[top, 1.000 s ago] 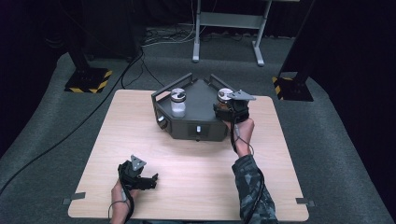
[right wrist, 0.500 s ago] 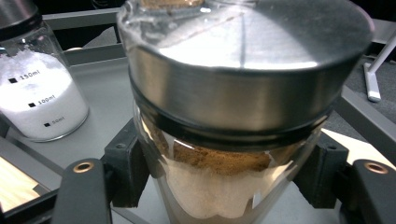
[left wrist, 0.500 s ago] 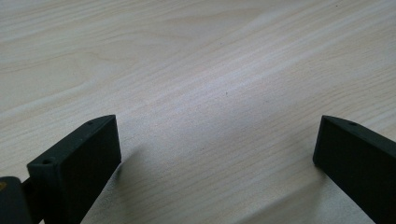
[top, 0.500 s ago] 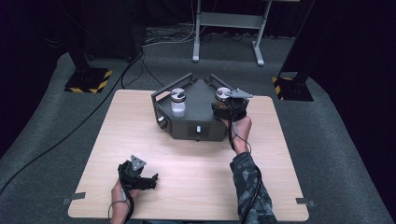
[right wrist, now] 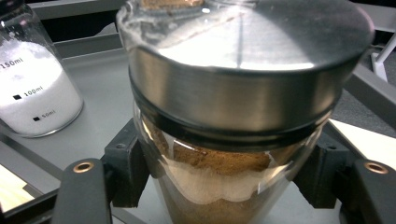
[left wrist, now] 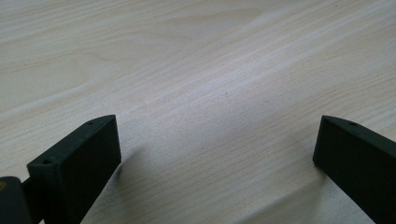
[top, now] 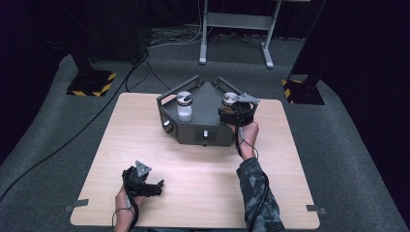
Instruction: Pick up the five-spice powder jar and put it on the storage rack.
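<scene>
Two jars stand on the dark grey tray (top: 193, 137); the right gripper (top: 238, 113) clamps the steel-lidded jar of brown powder (right wrist: 219, 154) below its lid, at the tray's right end; lifting calls for a straight, upright rise, clear of the white-powder jar (right wrist: 35, 93); the left gripper (top: 145, 186) rests spread wide over bare tabletop (left wrist: 210, 70).

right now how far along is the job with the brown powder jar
Done: the right hand-held gripper is shut on the steel-lidded glass jar of brown powder. In hand: that jar, on the dark grey tray. Left: lifting it out. The left hand-held gripper waits open.
</scene>
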`<state>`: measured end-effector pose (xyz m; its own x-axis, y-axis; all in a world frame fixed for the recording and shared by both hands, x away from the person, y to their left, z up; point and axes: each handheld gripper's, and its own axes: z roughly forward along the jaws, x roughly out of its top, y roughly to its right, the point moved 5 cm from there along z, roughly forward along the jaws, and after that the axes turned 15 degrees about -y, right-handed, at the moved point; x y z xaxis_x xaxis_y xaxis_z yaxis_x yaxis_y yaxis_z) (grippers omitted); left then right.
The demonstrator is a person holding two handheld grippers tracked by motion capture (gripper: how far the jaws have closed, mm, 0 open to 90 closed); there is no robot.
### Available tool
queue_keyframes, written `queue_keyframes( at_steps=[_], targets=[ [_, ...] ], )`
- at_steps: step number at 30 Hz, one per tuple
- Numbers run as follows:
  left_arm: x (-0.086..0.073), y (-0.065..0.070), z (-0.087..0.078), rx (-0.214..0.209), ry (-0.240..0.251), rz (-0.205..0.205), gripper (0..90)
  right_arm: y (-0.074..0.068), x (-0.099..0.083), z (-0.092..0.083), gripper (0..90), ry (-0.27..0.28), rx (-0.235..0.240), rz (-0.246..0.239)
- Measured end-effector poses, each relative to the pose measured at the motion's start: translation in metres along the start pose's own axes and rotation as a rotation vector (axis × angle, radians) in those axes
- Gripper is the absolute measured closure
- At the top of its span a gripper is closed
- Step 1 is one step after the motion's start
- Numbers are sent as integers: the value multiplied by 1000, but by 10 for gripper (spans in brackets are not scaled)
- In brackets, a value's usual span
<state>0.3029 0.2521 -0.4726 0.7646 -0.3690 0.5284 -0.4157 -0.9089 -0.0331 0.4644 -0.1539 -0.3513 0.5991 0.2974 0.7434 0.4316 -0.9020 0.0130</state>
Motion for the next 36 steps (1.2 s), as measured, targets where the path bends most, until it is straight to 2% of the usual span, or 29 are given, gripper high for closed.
queue_keyframes(
  at_steps=[18, 31, 32, 34, 36],
  targets=[
    [0, 1, 0, 3, 2, 2, 7, -4, -7, 3, 296, 20, -16, -7],
    [0, 1, 0, 3, 1, 3, 6, -3, -4, 1, 294, 4, -12, -9],
    [0, 1, 0, 3, 1, 3, 7, -3, -3, 1, 287, 3, -10, -9],
    [0, 1, 0, 2, 1, 3, 6, 0, -1, 1, 208, -15, 12, -3],
    [0, 0, 0, 1, 1, 3, 6, -2, -1, 0, 146, -16, 6, 6]
  ],
)
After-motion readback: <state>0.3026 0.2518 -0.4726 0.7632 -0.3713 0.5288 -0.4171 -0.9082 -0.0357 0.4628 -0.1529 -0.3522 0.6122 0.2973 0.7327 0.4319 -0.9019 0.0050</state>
